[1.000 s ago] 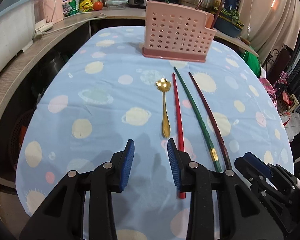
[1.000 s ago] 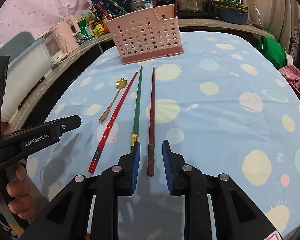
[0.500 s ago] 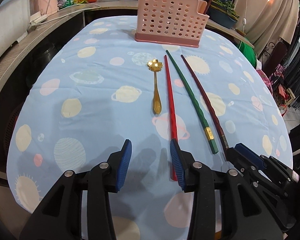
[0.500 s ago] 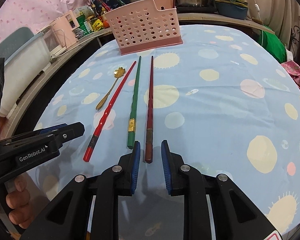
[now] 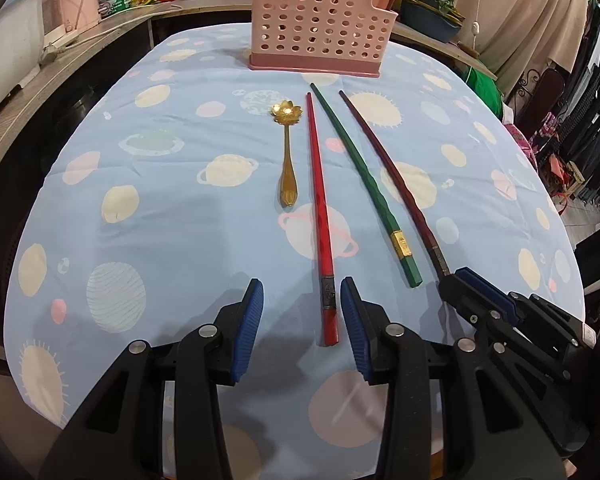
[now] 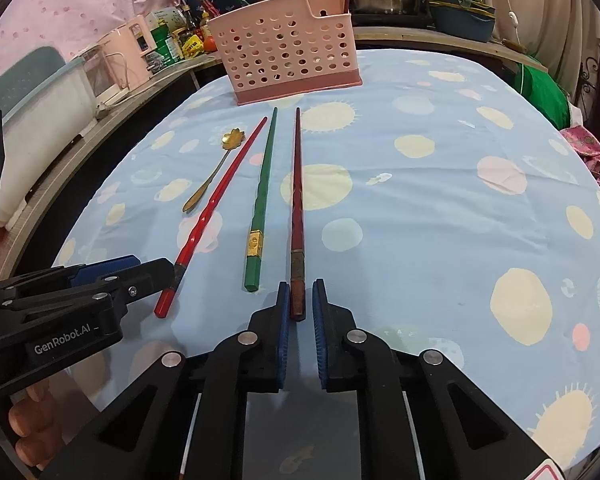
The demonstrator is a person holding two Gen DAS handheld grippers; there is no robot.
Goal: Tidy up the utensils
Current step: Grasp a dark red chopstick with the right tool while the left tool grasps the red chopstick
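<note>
On the blue tablecloth lie a gold flower spoon (image 5: 287, 152) (image 6: 212, 172), a red chopstick (image 5: 320, 216) (image 6: 216, 204), a green chopstick (image 5: 364, 176) (image 6: 262, 196) and a dark red chopstick (image 5: 396, 176) (image 6: 297, 200). A pink perforated utensil basket (image 5: 320, 28) (image 6: 288, 60) stands beyond them. My left gripper (image 5: 302, 308) is open, its pads either side of the red chopstick's near end. My right gripper (image 6: 299, 304) is narrowly open around the dark red chopstick's near end, not gripping it.
A counter (image 5: 100, 36) with appliances, jars and pots curves round the table's far and left sides. A green bundle (image 6: 540, 92) and clothes lie off the table's right edge. Each gripper shows in the other's view: the right (image 5: 512, 320), the left (image 6: 72, 300).
Both grippers have drawn back toward the near ends of the chopsticks. The left now straddles the red chopstick's end; the right now straddles the dark red one's end.
</note>
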